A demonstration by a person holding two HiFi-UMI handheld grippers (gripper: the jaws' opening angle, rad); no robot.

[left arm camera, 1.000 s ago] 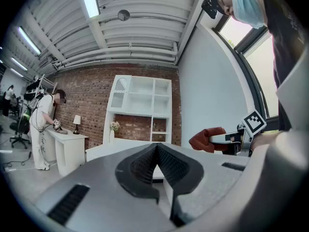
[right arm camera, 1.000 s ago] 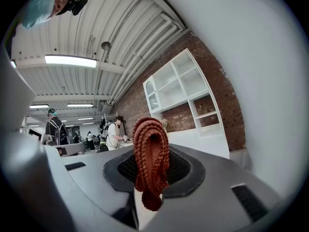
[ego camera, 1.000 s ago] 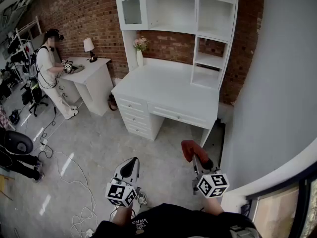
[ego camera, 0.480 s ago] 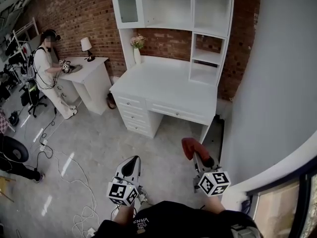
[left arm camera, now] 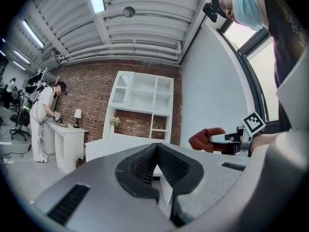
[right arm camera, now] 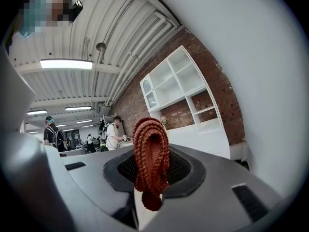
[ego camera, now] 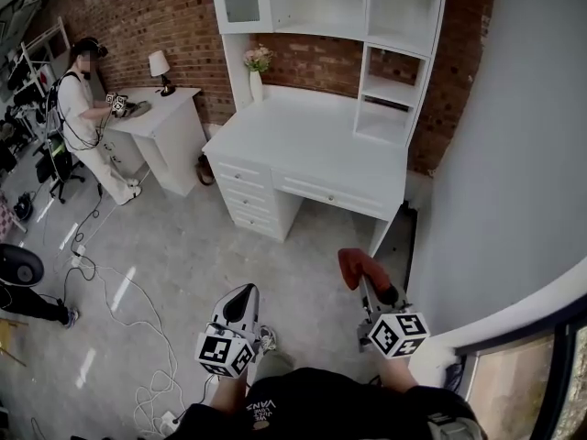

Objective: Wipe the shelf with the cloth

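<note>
1. Both tools keep nearly the same places in the head view as a second ago; the white bench (ego camera: 312, 149) now sits slightly higher in that view.
2. On the left tool (ego camera: 241, 302), the jaws are closed together with nothing between them; it is held low over the grey floor (ego camera: 165, 264).
3. On the right tool (ego camera: 369, 287), the jaws are clamped on the rust-red knitted cloth (ego camera: 353, 266), which bunches in a folded loop beyond the tips.
4. The cloth is in the air, well apart from the bench and from the white open shelf unit (ego camera: 390, 90) standing on the bench's rear right.
5. A red brick wall (ego camera: 156, 16) backs the bench; a white vase of flowers (ego camera: 257, 73) stands at its rear left.
6. A person (ego camera: 78, 108) stands at a smaller white bench (ego camera: 160, 122) at far left.
</note>
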